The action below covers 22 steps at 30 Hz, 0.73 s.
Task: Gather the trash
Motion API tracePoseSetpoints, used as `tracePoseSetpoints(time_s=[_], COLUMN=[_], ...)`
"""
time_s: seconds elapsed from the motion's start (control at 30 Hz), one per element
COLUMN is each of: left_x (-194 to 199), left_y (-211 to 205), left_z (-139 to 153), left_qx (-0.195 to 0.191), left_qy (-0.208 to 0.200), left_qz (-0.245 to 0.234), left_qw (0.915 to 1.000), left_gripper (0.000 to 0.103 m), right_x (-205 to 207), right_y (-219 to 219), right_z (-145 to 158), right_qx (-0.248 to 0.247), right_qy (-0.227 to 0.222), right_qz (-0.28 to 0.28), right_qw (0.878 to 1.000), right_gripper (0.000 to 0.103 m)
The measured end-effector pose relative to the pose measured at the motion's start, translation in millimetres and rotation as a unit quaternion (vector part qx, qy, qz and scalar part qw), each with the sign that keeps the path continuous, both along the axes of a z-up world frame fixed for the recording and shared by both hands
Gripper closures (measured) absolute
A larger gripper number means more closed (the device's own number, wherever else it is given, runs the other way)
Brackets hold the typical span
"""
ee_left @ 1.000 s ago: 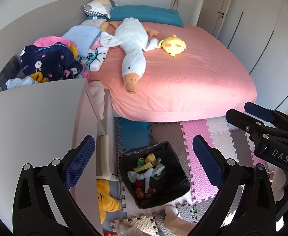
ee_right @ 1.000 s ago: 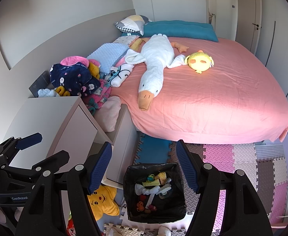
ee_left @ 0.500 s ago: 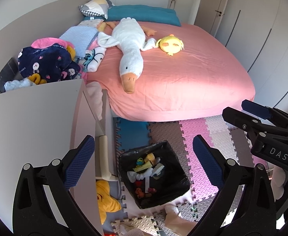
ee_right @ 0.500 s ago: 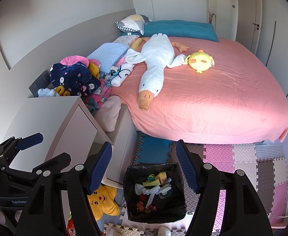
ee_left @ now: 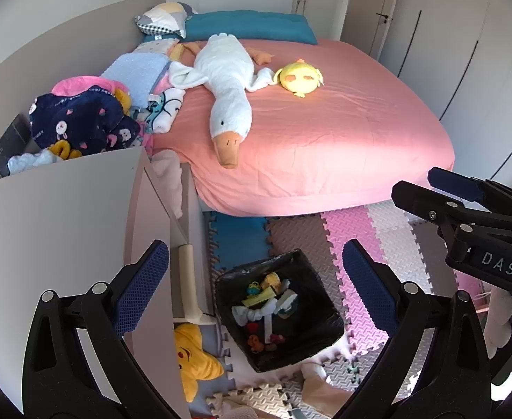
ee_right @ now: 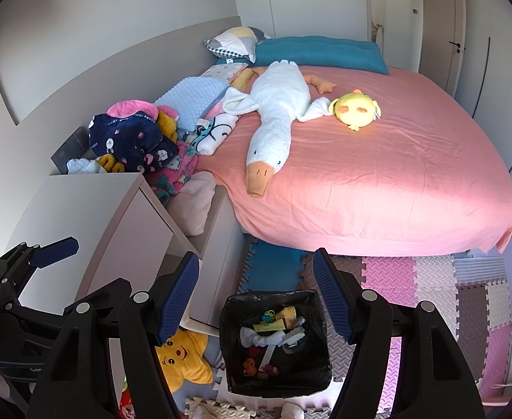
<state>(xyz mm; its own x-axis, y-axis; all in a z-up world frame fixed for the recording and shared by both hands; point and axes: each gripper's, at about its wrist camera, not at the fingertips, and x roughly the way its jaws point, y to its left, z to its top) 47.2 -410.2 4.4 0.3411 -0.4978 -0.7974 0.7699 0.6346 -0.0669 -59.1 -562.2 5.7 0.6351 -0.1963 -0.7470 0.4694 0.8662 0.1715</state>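
Note:
A bin lined with a black bag (ee_left: 318, 335) (ee_right: 228, 335) stands on the foam floor mat at the foot of the bed. Inside lie several scraps of trash (ee_left: 266, 300) (ee_right: 273, 328): white paper, yellow wrappers and small coloured bits. My left gripper (ee_left: 256, 286) hangs above the bin, open, with nothing between its blue pads. My right gripper (ee_right: 256, 293) also hovers over the bin, open and empty. Each gripper shows in the other's view, the right one (ee_left: 465, 195) at the right edge and the left one (ee_right: 46, 255) at the left edge.
A pink bed (ee_right: 378, 174) carries a white goose plush (ee_right: 273, 122) and a yellow chick plush (ee_right: 355, 110). A white cabinet (ee_right: 91, 230) stands left of the bin, with clothes (ee_right: 133, 139) piled behind it. A yellow star plush (ee_right: 182, 359) lies on the floor mat (ee_right: 430, 279).
The left wrist view has shifted slightly, as from a small roll. Both grippers stay open above the bin and nothing else has moved.

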Motion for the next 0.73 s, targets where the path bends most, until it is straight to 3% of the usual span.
tracePoseSetpoints(time_s=[0.73], left_x=[0.4], left_y=[-2.1], left_z=[-2.7], left_qx=[0.005], left_qy=[0.004], left_qz=[-0.005], left_qw=[1.0], left_gripper=[0.007], right_x=[-1.7], right_y=[-2.5], right_z=[-0.5], right_qx=[0.0], right_qy=[0.0], right_qz=[-0.001], right_qw=[1.0], right_gripper=[0.035])
